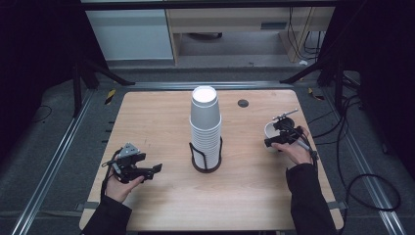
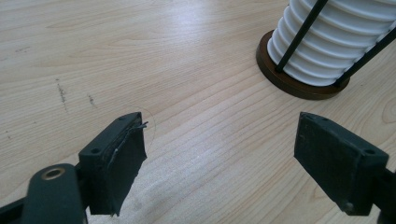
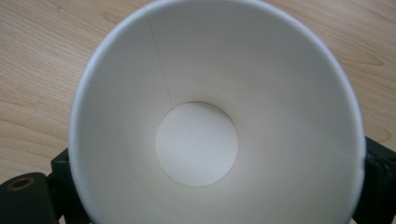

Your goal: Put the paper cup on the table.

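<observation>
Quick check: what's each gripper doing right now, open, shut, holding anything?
Left gripper: open, empty, above the table.
Right gripper: shut on a white paper cup, jaws on either side.

No readable text, label, brand, number or sign is found in any of the three views. The white paper cup (image 3: pixel 196 140) held at the right of the table is seen to be plain inside and on its rim, and the stack of white cups (image 1: pixel 205 125) in its wire holder (image 1: pixel 205 159) is likewise left unprinted. A small dark plate is carried on the pale cabinet (image 1: pixel 244 19) beyond the table, but whatever is marked on it is rendered too small and blurred to be read.
</observation>
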`<state>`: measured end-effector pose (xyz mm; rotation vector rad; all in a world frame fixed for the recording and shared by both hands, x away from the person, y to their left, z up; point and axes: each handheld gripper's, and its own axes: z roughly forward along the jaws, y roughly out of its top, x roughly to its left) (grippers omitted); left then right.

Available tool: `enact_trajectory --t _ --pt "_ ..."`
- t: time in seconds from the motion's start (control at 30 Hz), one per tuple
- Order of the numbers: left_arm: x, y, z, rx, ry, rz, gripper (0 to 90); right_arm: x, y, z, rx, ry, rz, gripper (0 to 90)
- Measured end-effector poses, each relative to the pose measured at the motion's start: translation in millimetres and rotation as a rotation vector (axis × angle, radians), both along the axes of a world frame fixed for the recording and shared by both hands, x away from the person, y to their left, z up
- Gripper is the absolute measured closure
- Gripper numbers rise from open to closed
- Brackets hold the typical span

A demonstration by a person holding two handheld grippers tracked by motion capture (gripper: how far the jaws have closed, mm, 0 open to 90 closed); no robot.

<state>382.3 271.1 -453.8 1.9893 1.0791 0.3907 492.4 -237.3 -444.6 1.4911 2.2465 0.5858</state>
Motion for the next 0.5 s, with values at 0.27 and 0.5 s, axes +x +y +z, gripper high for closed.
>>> enact_trajectory --t 0.27,0.5 --pt "0.0 1.1 0.7 0.000 0.001 -0.001 15.4 -3.2 -0.5 5.5 0.027 -0.001 -0.003 2.0" --pt "0.0 1.5 0.6 0.001 0.002 0.000 15.2 -16.6 -5.0 22.9 0.068 -0.053 -0.009 1.6"
